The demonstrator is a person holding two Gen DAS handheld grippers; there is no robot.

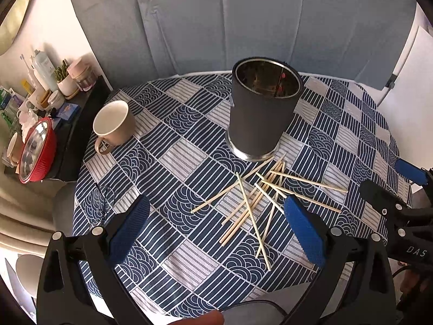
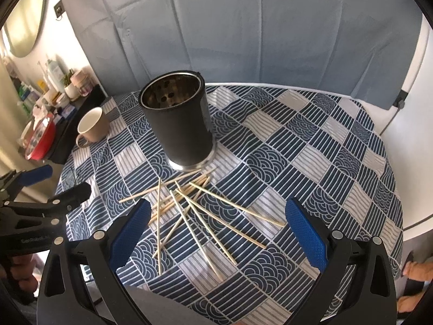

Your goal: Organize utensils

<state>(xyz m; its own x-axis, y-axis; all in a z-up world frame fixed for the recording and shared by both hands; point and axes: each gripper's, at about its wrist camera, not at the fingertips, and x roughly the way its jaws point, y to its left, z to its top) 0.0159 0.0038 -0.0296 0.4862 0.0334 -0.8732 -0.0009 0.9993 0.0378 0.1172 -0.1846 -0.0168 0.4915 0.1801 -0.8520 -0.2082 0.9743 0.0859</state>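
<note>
Several light wooden chopsticks (image 1: 254, 200) lie scattered on the blue patterned tablecloth (image 1: 173, 162), just in front of a black cylindrical holder (image 1: 263, 116) with a shiny metal inside. The holder stands upright. My left gripper (image 1: 216, 224) is open and empty, hovering above the near side of the pile. In the right wrist view the chopsticks (image 2: 194, 211) and holder (image 2: 178, 124) show again. My right gripper (image 2: 217, 227) is open and empty above the pile. Each gripper shows at the edge of the other's view.
A beige mug (image 1: 115, 124) stands at the table's left. Eyeglasses (image 1: 101, 203) lie near the left edge. A side shelf (image 1: 40, 113) with a red bowl, bottles and jars stands to the left. A grey padded headboard (image 1: 243, 21) rises behind the table.
</note>
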